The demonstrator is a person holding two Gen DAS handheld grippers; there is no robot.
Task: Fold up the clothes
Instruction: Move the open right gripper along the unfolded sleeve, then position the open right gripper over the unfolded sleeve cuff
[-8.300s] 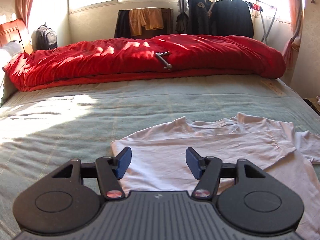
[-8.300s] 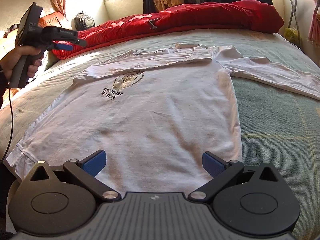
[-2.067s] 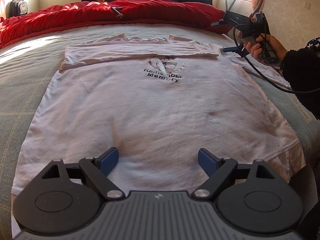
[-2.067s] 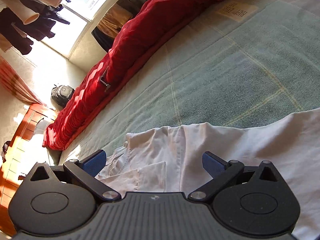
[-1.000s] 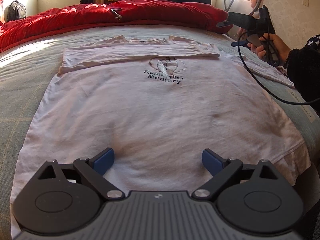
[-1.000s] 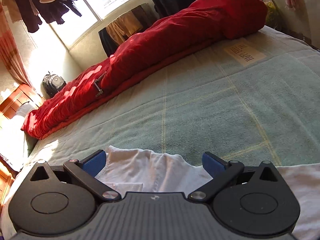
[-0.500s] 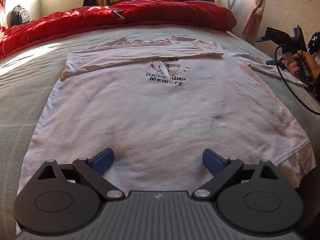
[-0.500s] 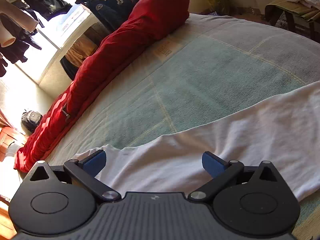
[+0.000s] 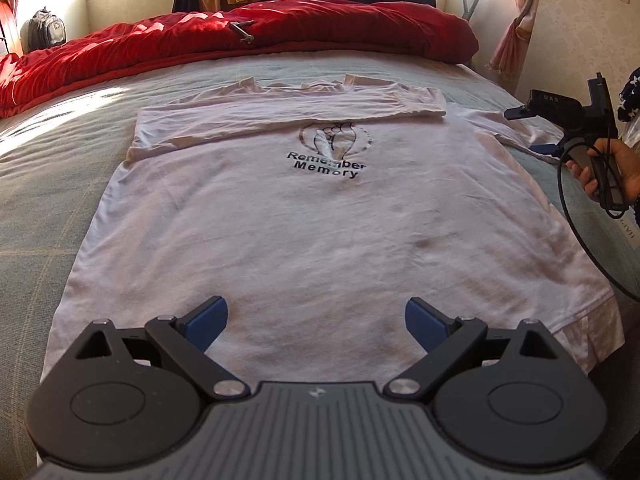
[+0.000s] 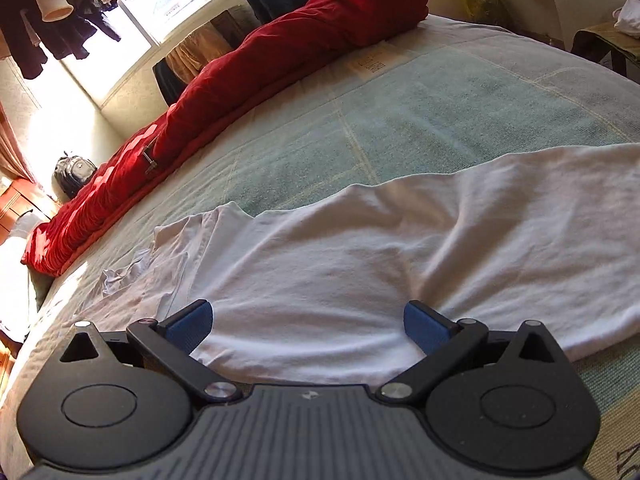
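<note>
Step in hand: sleeve fold. One sleeve already lies across the chest of the white shirt; the other sleeve lies spread straight ahead of my right tool, jaws wide, empty. Left tool hovers over the hem, also open. Next, I judge: close on the sleeve and carry it across.

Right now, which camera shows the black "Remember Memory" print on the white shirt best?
The left wrist view: the black print sits centred on the flat white shirt, fully readable. The right wrist view shows only the plain outstretched sleeve, no print.
</note>
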